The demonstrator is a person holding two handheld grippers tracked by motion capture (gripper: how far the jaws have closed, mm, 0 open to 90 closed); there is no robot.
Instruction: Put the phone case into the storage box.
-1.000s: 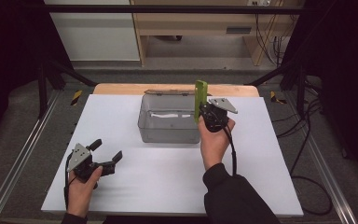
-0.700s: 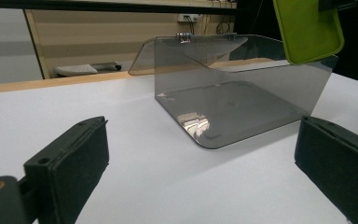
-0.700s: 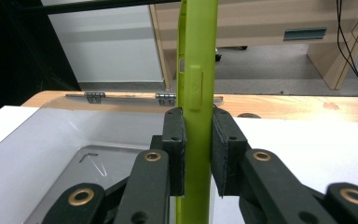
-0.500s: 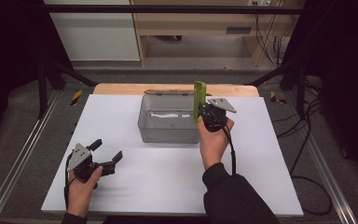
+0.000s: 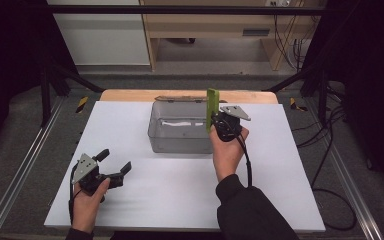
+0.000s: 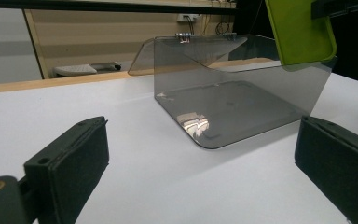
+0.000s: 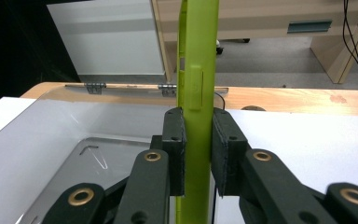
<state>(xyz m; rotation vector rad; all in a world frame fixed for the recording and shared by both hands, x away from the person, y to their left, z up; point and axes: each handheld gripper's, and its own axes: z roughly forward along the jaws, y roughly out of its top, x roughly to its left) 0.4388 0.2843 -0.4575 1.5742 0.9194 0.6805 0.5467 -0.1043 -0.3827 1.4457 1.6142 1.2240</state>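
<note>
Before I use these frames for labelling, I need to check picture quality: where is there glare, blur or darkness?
High view: soft focus, dark surroundings, the white table evenly lit. Left gripper view: a bright reflection on the floor of the clear smoky box, the near black pads soft. Right gripper view: the green plate stands sharp between the right gripper pads, left background black.

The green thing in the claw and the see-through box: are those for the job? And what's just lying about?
Part of the job:
- green flat piece, pinched upright in the right claw
- clear box with its lid open, right beside the piece

Just lying about:
- left claw, open and holding nothing, resting on the white table
- cables on the floor
- wooden furniture behind the table
</note>
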